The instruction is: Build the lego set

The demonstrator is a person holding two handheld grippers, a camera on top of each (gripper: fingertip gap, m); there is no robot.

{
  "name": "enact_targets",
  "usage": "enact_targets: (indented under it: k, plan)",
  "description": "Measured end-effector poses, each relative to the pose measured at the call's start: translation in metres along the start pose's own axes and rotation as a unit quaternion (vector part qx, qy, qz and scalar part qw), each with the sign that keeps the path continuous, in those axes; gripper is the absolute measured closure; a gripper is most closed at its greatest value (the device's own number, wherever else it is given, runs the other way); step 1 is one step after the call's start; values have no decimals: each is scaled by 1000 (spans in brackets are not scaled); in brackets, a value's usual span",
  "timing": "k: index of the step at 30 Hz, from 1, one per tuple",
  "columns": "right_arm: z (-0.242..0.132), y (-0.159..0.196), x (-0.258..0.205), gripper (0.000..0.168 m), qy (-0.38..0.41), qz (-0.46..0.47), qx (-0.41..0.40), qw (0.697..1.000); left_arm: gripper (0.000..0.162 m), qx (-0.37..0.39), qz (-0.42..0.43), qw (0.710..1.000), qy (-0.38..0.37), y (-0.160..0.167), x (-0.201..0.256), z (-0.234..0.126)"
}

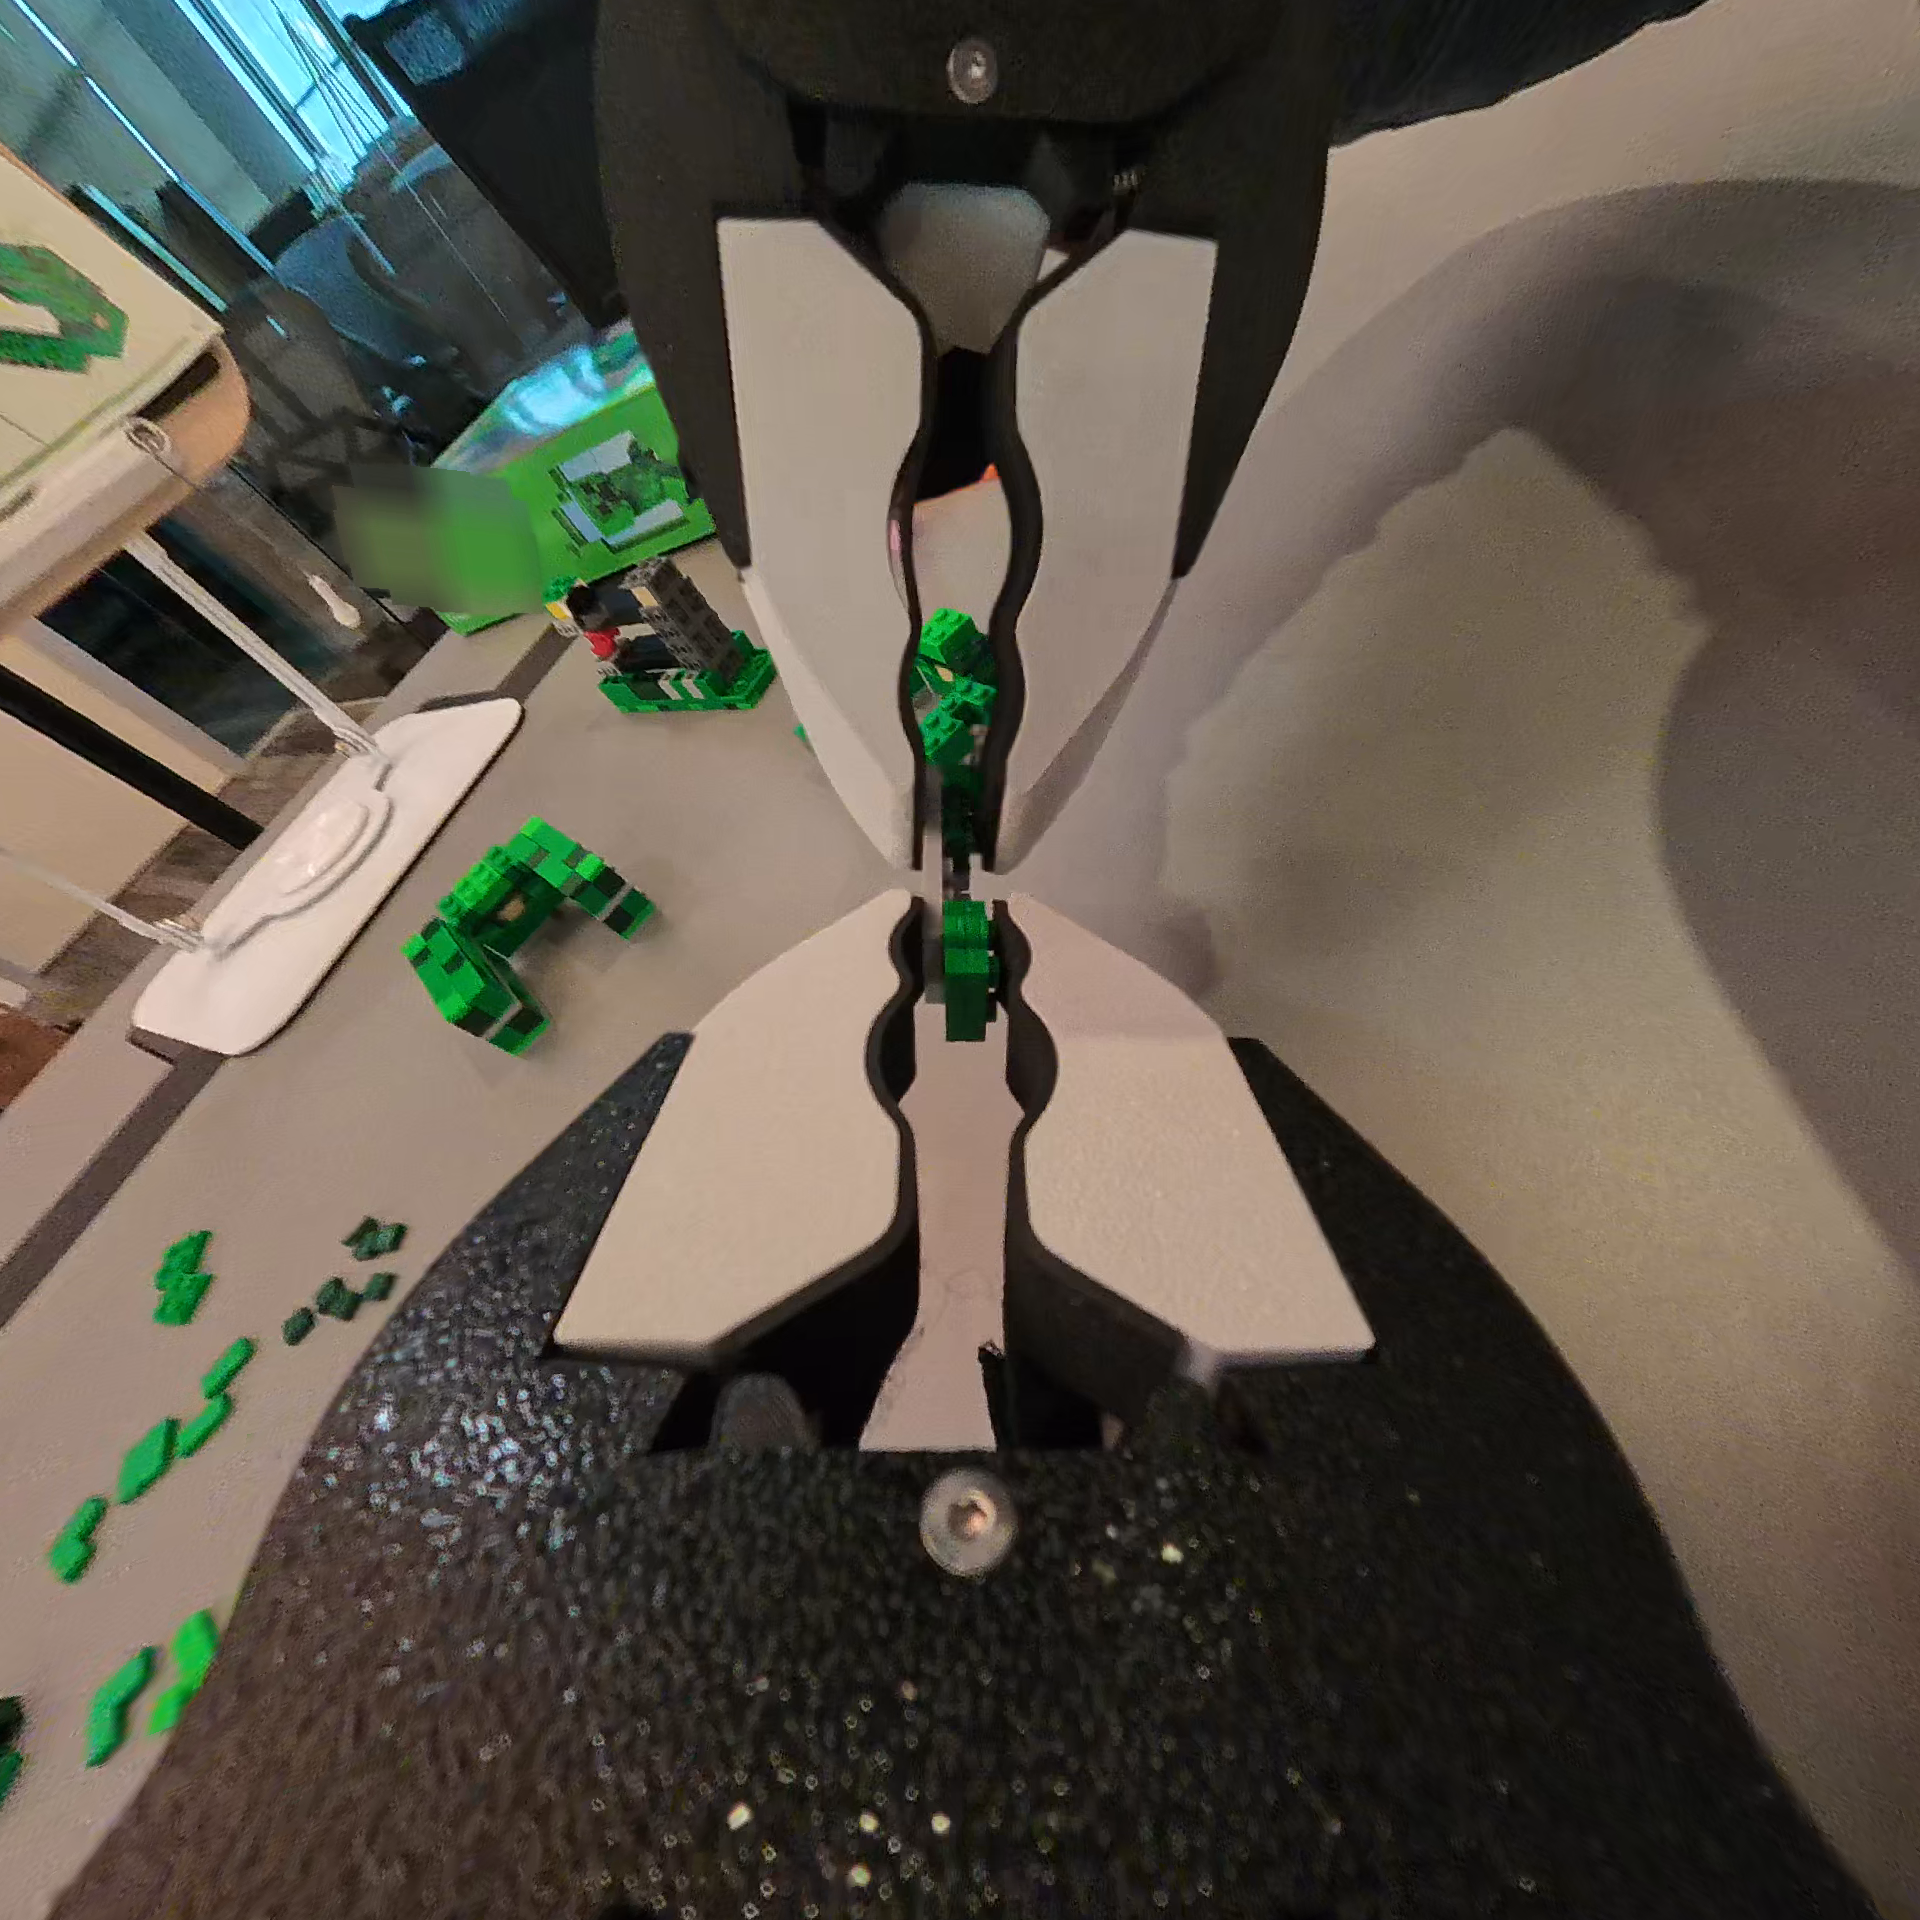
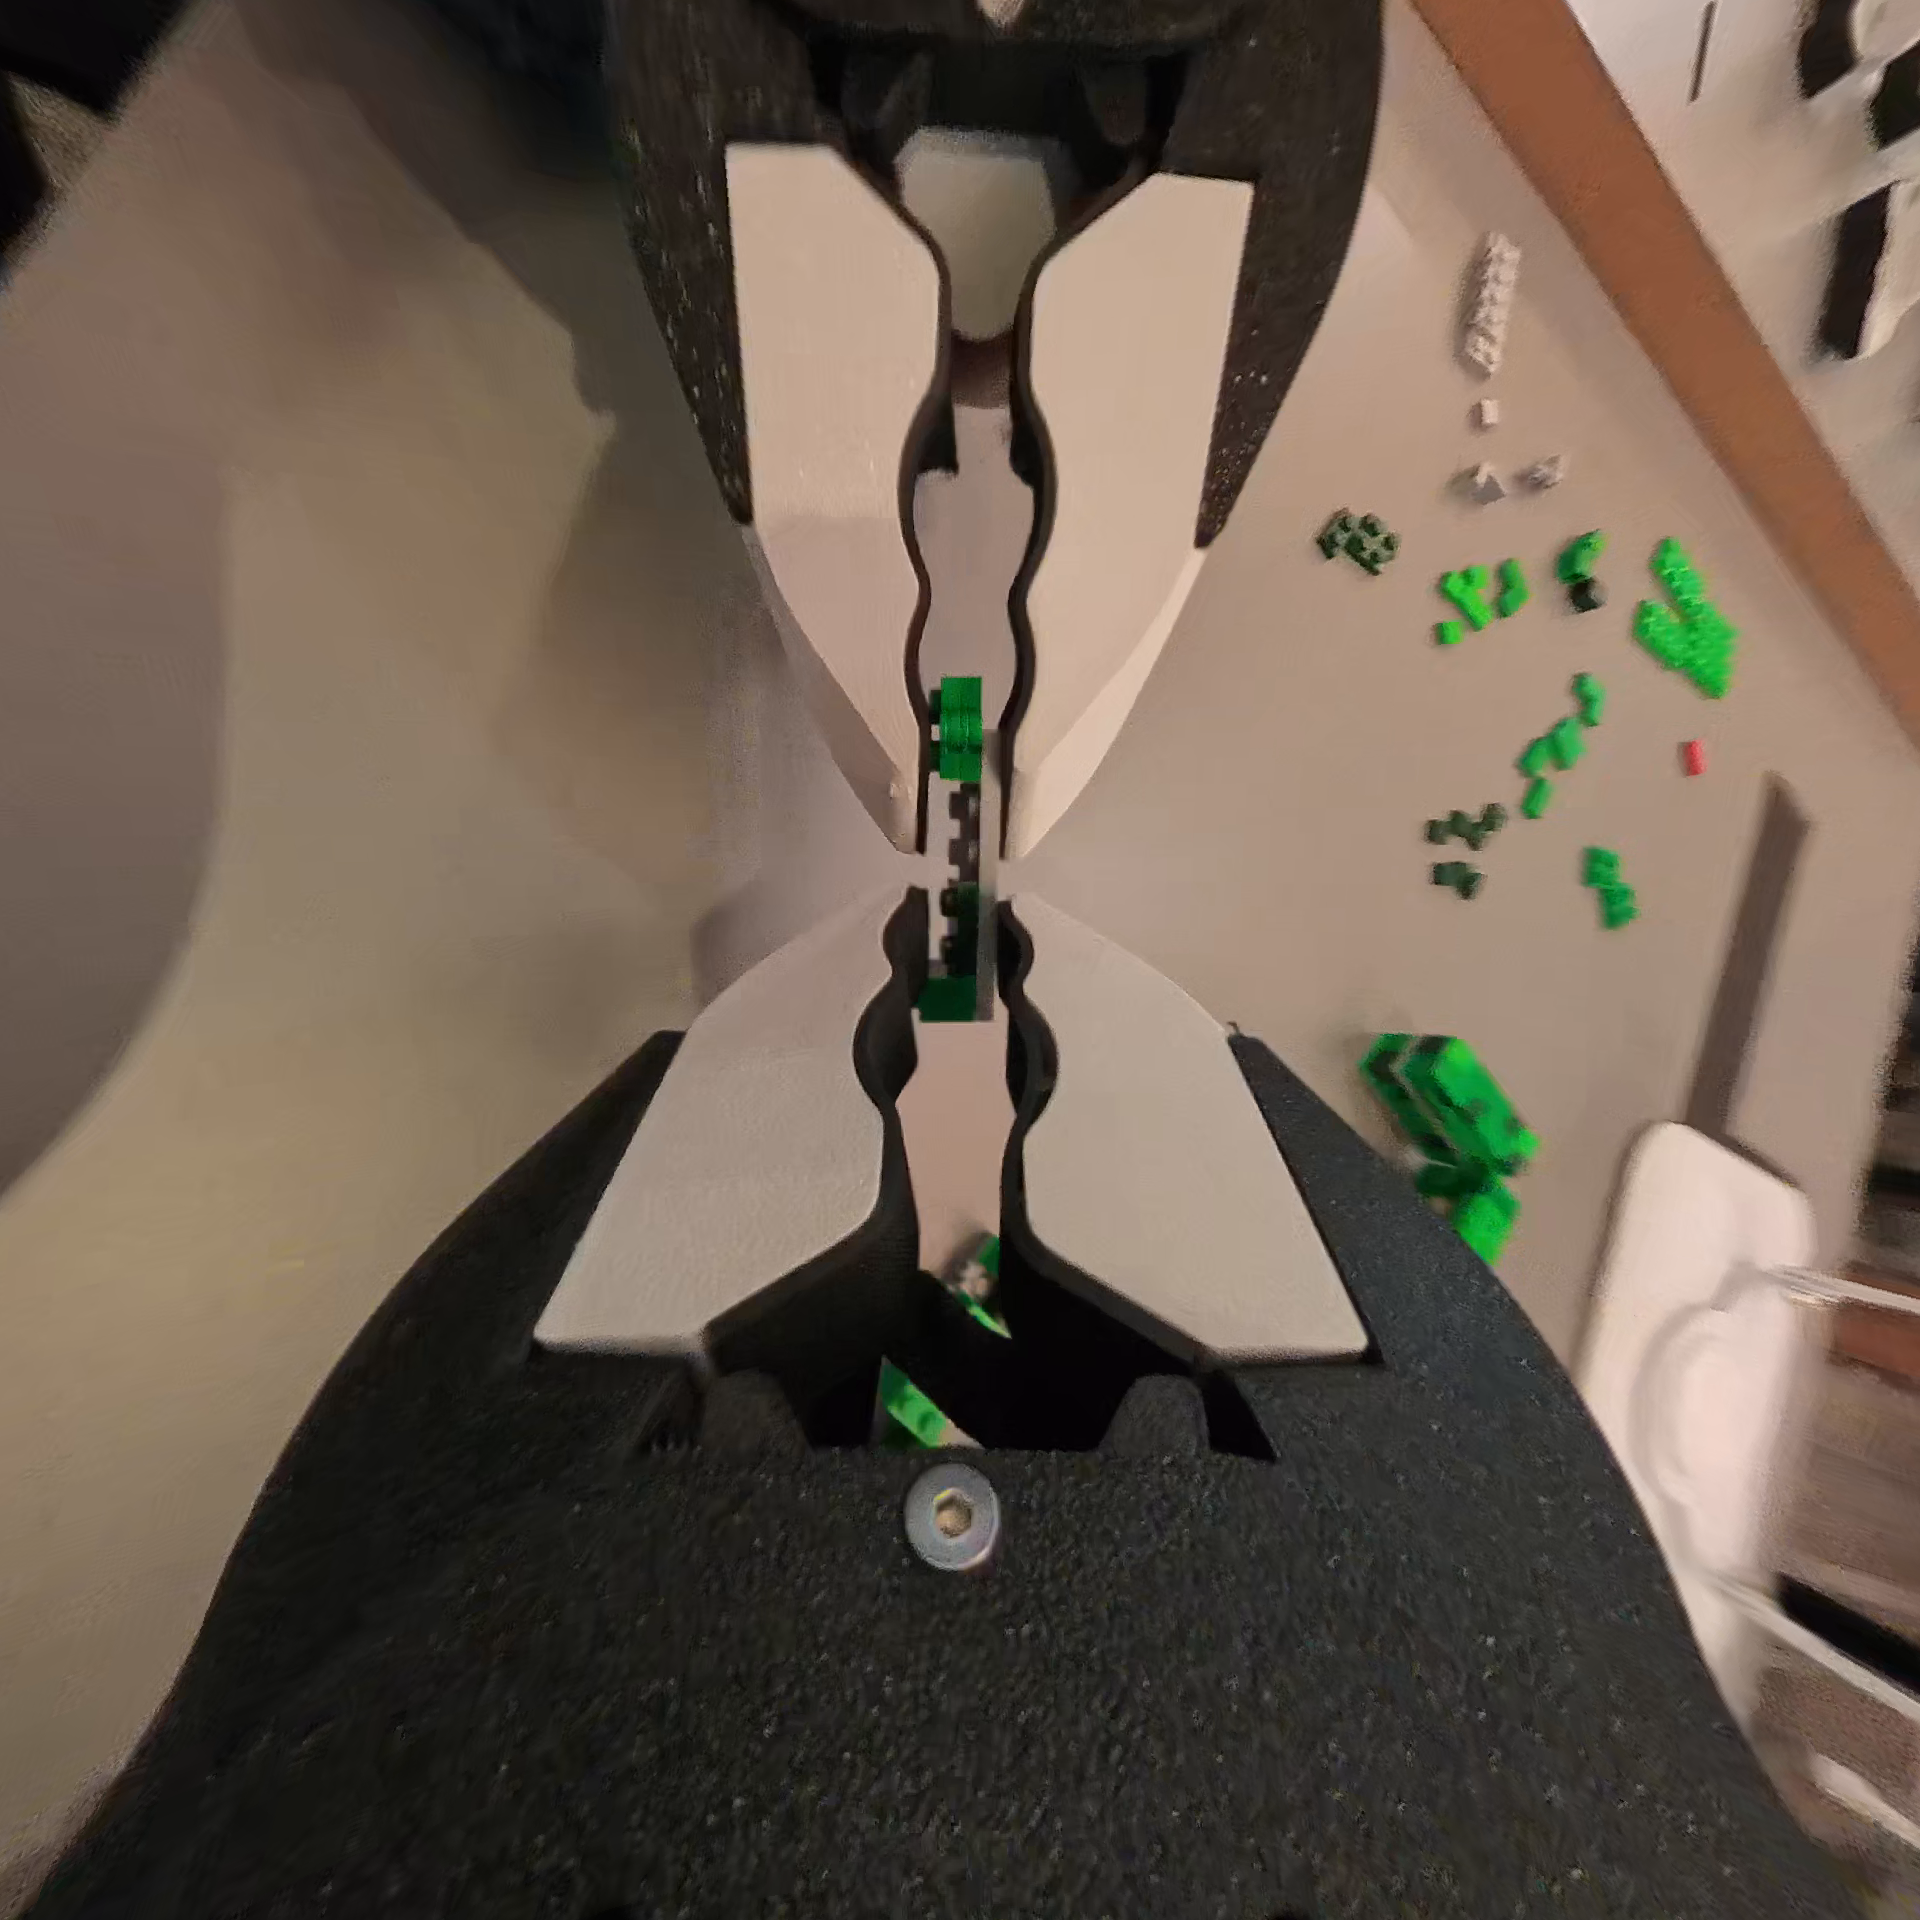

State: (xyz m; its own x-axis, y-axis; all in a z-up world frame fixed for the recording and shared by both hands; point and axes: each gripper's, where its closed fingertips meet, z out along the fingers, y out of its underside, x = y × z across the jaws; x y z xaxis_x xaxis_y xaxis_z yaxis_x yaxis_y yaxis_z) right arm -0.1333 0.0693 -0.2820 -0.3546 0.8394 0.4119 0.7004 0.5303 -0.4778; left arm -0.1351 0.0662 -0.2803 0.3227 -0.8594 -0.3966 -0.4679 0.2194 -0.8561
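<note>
Left claw (image 1: pixel 958 902): nearly closed, pinching green strip (image 1: pixel 966 966). Right claw (image 2: pixel 956 883): nearly closed on the same strip's other end. Progress: partial; green arch (image 1: pixel 520 930) at 9 o'clock, tower (image 1: pixel 681 649) at 11 built. Remaining: loose pieces (image 2: pixel 1558 748) at 2 o'clock on table (image 1: pixel 644 1039).

Bright green bricks (image 1: pixel 968 966) sit at the centre, between white fingers (image 1: pixel 790 1143) on a speckled black body. At eight o'clock, loose pieces (image 1: pixel 171 1444) are light and dark green on the pale grey table (image 1: pixel 582 1049). At ten o'clock, a green-chequered build (image 1: pixel 520 925).
</note>
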Motion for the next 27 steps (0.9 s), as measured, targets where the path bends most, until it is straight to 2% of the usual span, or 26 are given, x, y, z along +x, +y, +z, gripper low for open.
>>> enact_targets:
  k: [1,5,8,10,13,16,21,24,27]
  plan:
    - [0,-2,-1,151,-18,26,19,999,150,-1,-16,1000,1,1,-1,1]
    - [-10,-9,13,126,-45,133,106,984,150,28,-99,995,-10,-4,-14,-3]
    - [-27,-21,32,122,-31,195,204,959,150,98,-161,982,-24,-19,-27,-13]
    - [-38,-26,44,124,-18,238,258,936,150,161,-210,964,-31,-32,-37,-21]
    - [-51,-36,53,130,-16,303,337,891,150,265,-288,920,-37,-50,-51,-34]
    - [-60,-45,58,136,-8,348,405,845,150,340,-321,883,-27,-64,-55,-42]
    - [-73,-62,59,142,5,374,512,773,150,389,-334,858,-18,-75,-53,-43]
    - [-77,-66,59,150,25,377,548,746,150,412,-334,848,-12,-81,-52,-44]
    - [-80,-66,61,154,49,384,572,723,150,416,-323,850,-16,-84,-51,-44]
